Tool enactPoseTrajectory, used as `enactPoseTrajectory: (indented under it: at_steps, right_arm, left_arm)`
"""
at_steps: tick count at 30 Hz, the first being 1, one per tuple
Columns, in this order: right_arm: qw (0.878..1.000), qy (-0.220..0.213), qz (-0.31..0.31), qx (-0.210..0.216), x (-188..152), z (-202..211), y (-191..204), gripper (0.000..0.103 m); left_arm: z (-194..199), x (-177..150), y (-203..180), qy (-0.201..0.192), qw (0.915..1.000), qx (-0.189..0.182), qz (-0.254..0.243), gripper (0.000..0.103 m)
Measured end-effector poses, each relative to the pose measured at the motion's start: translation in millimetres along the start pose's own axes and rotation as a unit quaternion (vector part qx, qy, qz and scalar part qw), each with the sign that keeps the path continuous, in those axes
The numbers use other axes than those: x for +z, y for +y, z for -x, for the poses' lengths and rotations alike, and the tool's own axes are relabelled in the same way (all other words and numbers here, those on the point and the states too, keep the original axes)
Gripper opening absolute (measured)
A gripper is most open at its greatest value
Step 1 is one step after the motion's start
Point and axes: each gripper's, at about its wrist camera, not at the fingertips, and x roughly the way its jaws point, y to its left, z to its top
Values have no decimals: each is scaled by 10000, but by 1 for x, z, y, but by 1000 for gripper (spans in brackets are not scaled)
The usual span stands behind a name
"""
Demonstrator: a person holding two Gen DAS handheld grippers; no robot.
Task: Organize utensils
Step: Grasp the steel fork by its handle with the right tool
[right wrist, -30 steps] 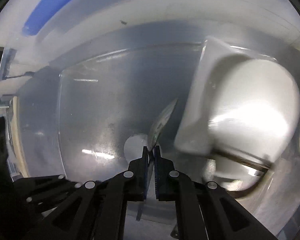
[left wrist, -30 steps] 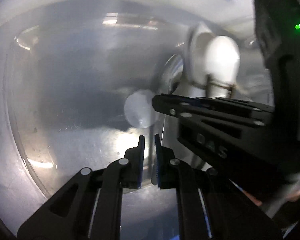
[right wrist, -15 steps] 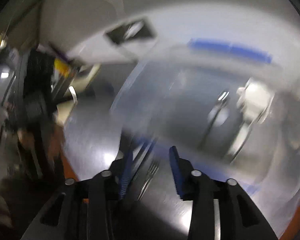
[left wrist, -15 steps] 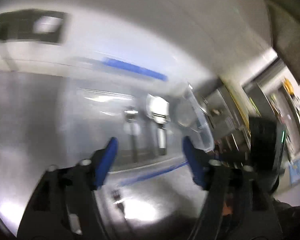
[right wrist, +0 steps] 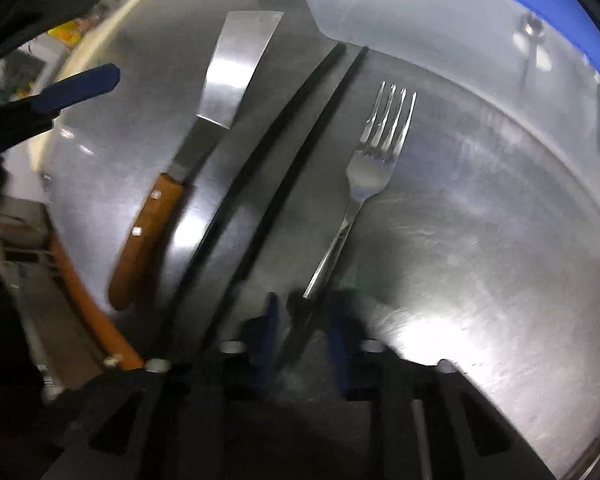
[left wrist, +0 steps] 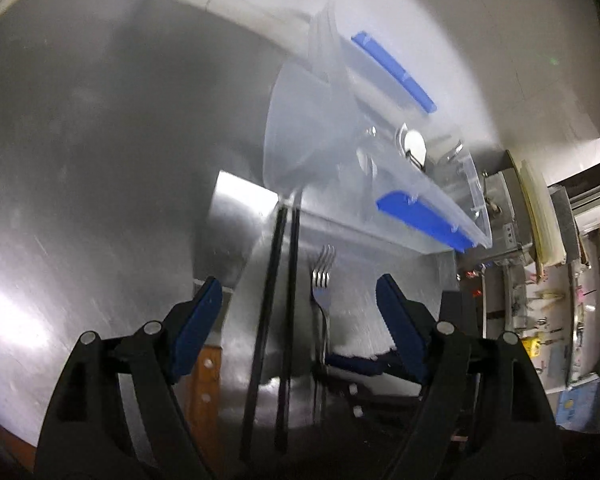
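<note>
Steel surface point(right wrist: 480, 240) carries 3 items side by side: a spatula point(right wrist: 204, 128) with a wooden handle, 2 black chopsticks point(right wrist: 276, 168) lying roughly parallel, and a fork point(right wrist: 364, 168) with tines pointing toward the clear plastic bin point(left wrist: 340, 140). The chopstick tips reach the bin's near wall. Bin has blue latches, and a few utensils show inside it through the plastic (too blurred to name). Left hand-held gripper point(left wrist: 300, 320) hangs over the chopsticks and fork with its blue pads spread wide, nothing between them touching the pads. Right hand-held gripper point(right wrist: 302, 344) points steeply down at the fork's handle end; its jaws are closing, the handle tip sits in the gap between the pads, and a visible gap remains on each side, so no grip on it. In the right wrist view, 1 blue pad of the left hand-held gripper shows at upper left, beside the spatula blade.
</note>
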Motion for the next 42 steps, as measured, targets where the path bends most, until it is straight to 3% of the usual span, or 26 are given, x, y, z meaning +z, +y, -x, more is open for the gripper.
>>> enactPoseTrajectory:
  at_steps: [5, 11, 13, 15, 16, 18, 19, 22, 23, 25, 32, 37, 42]
  right_arm:
    - [9985, -14, -455, 291, -2, 3, -28, 9]
    - [9832, 114, -1180, 1389, -20, 13, -76, 1]
    - [9869, -6, -1220, 1054, -24, 20, -84, 1]
    - [9890, -134, -1099, 981, -31, 31, -82, 5]
    - [9903, -154, -980, 974, -33, 35, -78, 10]
    - [9954, -144, -514, 798, -40, 37, -51, 39]
    - [9980, -103, -200, 586, -43, 36, -37, 39]
    - [9993, 115, 347, 45, -43, 24, -19, 36]
    - [9988, 281, 393, -99, -44, 16, -18, 24]
    - [9988, 307, 389, -13, -44, 16, -21, 13]
    - [9978, 403, -64, 519, -55, 19, -64, 10]
    - [9972, 446, -78, 597, -72, 30, -82, 10]
    - [9981, 369, 242, 426, -77, 35, -80, 11]
  left_arm:
    - [-24, -13, -1, 405, 9989, -232, 97, 75]
    - [-75, -32, -16, 1247, 9879, -824, 423, 75]
    - [-87, -37, -20, 1403, 9856, -799, 505, 75]
    - [-88, -38, -22, 1377, 9860, -782, 519, 75]
    - [-87, -37, -24, 1317, 9866, -797, 537, 75]
    - [-84, -34, -24, 1202, 9877, -801, 596, 75]
    - [-80, -32, -21, 1168, 9881, -793, 617, 75]
    - [-77, -28, -17, 1109, 9879, -793, 737, 75]
    - [-78, -28, -16, 1103, 9873, -823, 796, 75]
    - [-78, -27, -14, 1127, 9854, -910, 899, 75]
    - [-106, -39, -20, 1505, 9747, -1142, 1195, 75]
    - [-131, -53, -31, 1810, 9715, -802, 1305, 75]
    - [-135, -54, -52, 1786, 9781, -286, 1029, 74]
